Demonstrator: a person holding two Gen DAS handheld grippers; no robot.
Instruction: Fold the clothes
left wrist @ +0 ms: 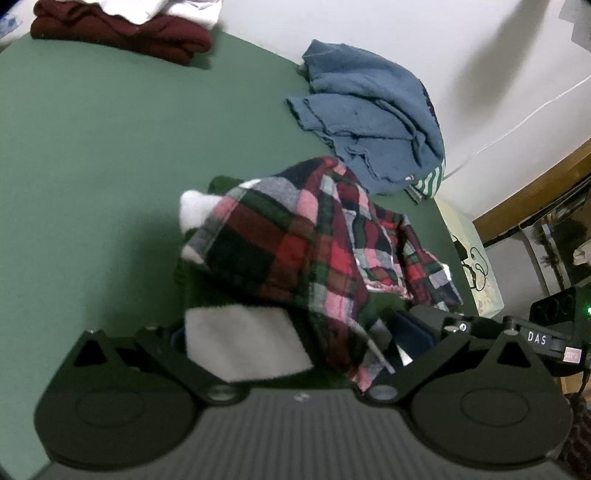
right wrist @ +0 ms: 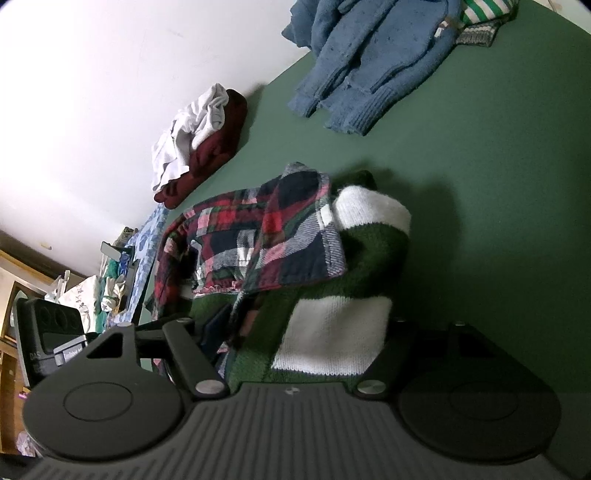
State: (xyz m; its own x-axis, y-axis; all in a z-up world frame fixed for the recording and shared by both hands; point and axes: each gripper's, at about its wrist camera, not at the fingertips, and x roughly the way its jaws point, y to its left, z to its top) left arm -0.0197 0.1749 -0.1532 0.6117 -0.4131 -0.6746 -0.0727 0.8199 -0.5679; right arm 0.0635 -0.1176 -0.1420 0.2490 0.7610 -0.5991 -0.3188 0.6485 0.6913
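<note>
A folded stack lies on the green table [left wrist: 92, 166]: a red, navy and white plaid shirt [left wrist: 288, 251] [right wrist: 258, 229] on top of a green-and-white striped knit sweater [left wrist: 240, 343] [right wrist: 332, 332]. My left gripper [left wrist: 299, 325] straddles the stack's near edge with its jaws wide, and cloth fills the gap from finger to finger. From the other side, my right gripper [right wrist: 291, 325] holds the same stack, its fingers against the cloth on both sides. The right gripper's black housing [left wrist: 554, 317] shows at the left view's right edge.
A crumpled blue sweater [left wrist: 369, 110] [right wrist: 369, 55] lies beyond the stack over a green-and-white striped garment [left wrist: 430, 181]. A folded maroon garment [left wrist: 122, 33] [right wrist: 218, 147] with a white one [right wrist: 192, 129] on it sits by the wall. The table edge, cables and clutter lie to one side.
</note>
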